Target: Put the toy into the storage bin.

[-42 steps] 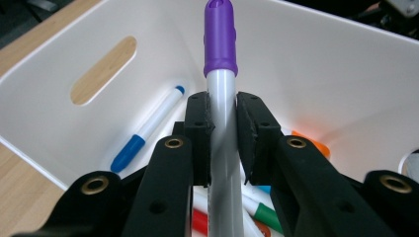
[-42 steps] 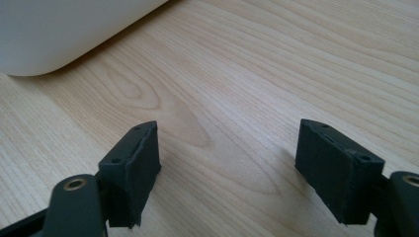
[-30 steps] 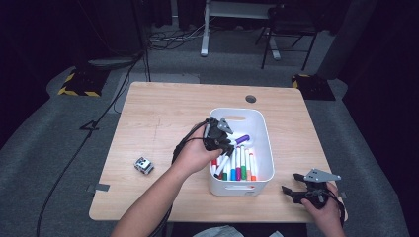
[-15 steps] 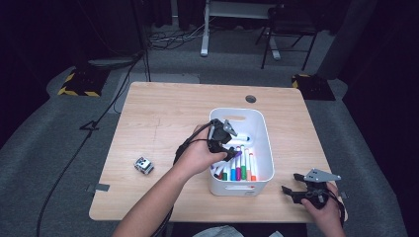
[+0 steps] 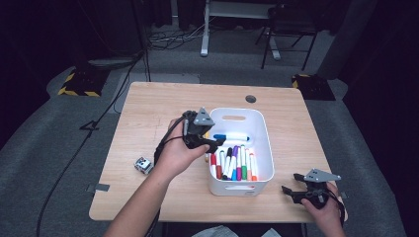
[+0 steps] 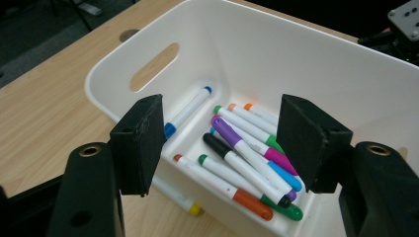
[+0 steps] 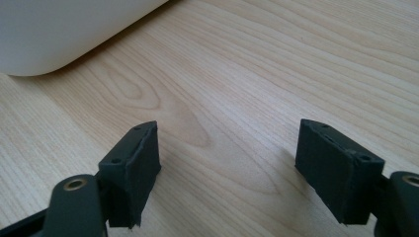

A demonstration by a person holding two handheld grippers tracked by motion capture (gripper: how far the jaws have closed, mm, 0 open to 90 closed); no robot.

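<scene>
A white bin [image 5: 267, 148] on the wooden table holds several coloured markers [image 5: 236, 165]. A blue-capped marker [image 5: 231, 137] lies crosswise behind them. My left gripper [image 5: 213, 142] hovers at the bin's left rim, pointing into it. In the left gripper view the left gripper [image 6: 222, 123] is open; its jaws have just been opening and nothing is between them. Below them lie a purple marker [image 6: 242, 145] and the blue-capped marker [image 6: 188, 111]. My right gripper [image 5: 291, 183] rests open on the table to the right of the bin; the right gripper [image 7: 230, 148] has bare wood between its jaws.
A marker with a yellow cap [image 6: 182, 200] lies on the table just outside the bin's [image 6: 113, 74] near wall. A small grey cube-like object [image 5: 143, 164] sits left of my left hand. The bin's wall [image 7: 59, 29] is close ahead of the right gripper. A round hole [image 5: 250, 98] marks the table's far side.
My left gripper has drawn back from over the markers to the bin's left rim and risen a little, and its jaws have opened. The right gripper has stayed put.
</scene>
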